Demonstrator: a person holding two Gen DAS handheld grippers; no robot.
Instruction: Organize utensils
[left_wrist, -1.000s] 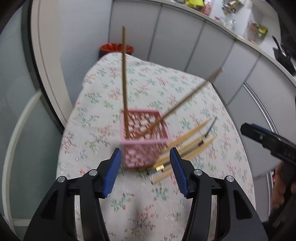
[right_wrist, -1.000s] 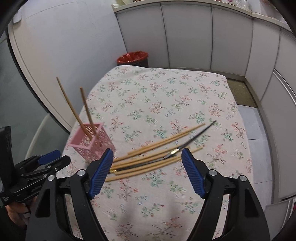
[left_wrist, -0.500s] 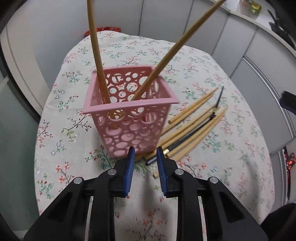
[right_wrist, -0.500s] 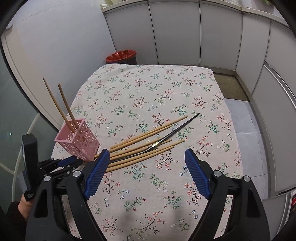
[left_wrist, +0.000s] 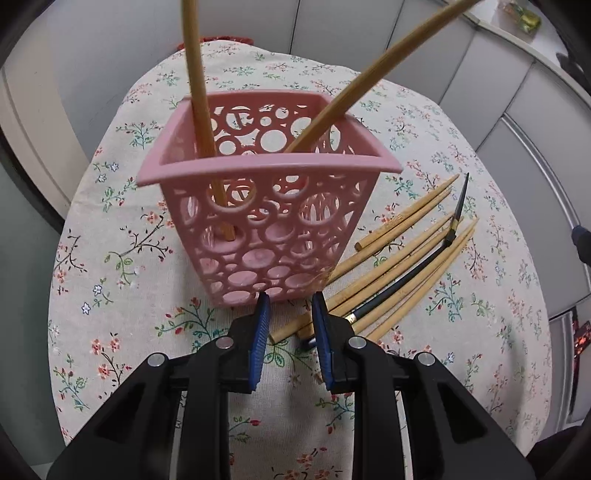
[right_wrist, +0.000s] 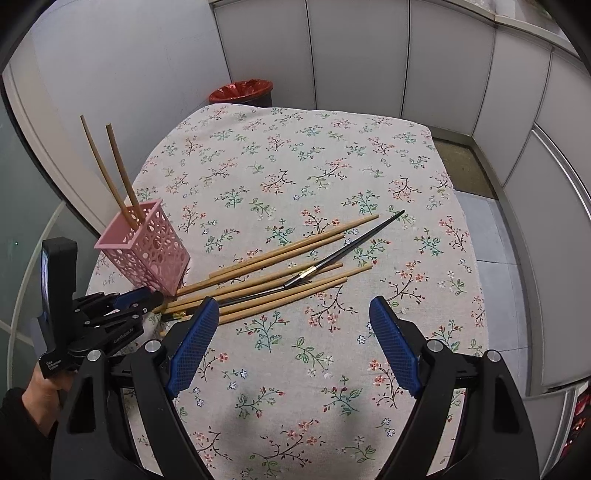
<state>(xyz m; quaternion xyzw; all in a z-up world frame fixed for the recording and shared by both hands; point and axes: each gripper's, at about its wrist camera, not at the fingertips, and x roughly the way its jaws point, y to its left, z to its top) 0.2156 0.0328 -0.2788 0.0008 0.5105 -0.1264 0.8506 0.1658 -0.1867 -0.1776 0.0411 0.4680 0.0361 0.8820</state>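
A pink perforated basket (left_wrist: 266, 221) stands on the floral tablecloth (left_wrist: 110, 295) with two wooden chopsticks (left_wrist: 199, 92) leaning in it. My left gripper (left_wrist: 290, 299) sits low at the basket's front base, its jaws drawn to a narrow gap with only cloth showing between them. To the right of the basket lie several loose wooden chopsticks (left_wrist: 399, 258) and black chopsticks (left_wrist: 406, 280) with gold bands. In the right wrist view the basket (right_wrist: 147, 251) is at the left with the left gripper (right_wrist: 142, 295) at its foot. My right gripper (right_wrist: 291, 302) hovers wide open, nothing in it, just short of the loose chopsticks (right_wrist: 277, 273).
A red-lined bin (right_wrist: 242, 90) stands on the floor beyond the table's far edge. Grey cabinet panels ring the table. The table's left edge runs close behind the basket. A person's hand (right_wrist: 40, 391) holds the left gripper at the lower left.
My left gripper came in close to the basket's base and its jaws narrowed from wide open. The right gripper drew back and up a little, still open.
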